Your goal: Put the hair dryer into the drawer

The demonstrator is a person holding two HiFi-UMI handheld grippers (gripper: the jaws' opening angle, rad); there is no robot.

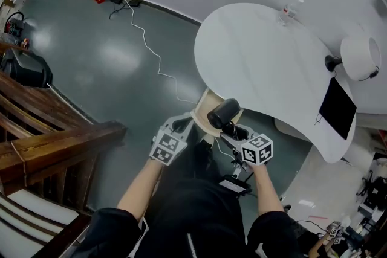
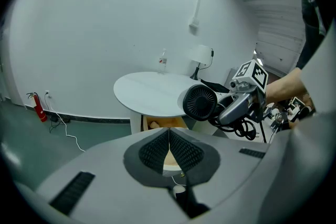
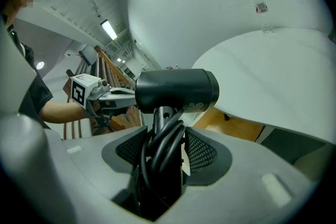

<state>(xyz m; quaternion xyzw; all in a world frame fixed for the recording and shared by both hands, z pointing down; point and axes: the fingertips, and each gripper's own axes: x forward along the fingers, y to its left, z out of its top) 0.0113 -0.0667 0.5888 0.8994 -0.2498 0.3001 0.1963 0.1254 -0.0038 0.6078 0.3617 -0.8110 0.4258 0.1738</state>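
The black hair dryer (image 1: 224, 113) hangs in front of the white table's open drawer (image 1: 202, 107), whose wooden inside shows under the tabletop. My right gripper (image 1: 231, 130) is shut on the dryer's handle, with the black cord bundled along it between the pads (image 3: 202, 152). In the right gripper view the dryer's barrel (image 3: 176, 91) lies crosswise above the jaws. My left gripper (image 1: 181, 125) is to the dryer's left, close to the drawer's front. Its pads (image 2: 157, 149) meet at the tips with nothing between them. From there the dryer's grille (image 2: 200, 103) faces me, above the drawer (image 2: 157, 124).
On the white round table (image 1: 260, 57) stand a clear bottle (image 1: 290, 11) and a white lamp (image 1: 360, 57), with a black flat panel (image 1: 337, 107) near its right edge. Wooden furniture (image 1: 48, 136) fills the left. A white cable (image 1: 154, 54) runs over the floor.
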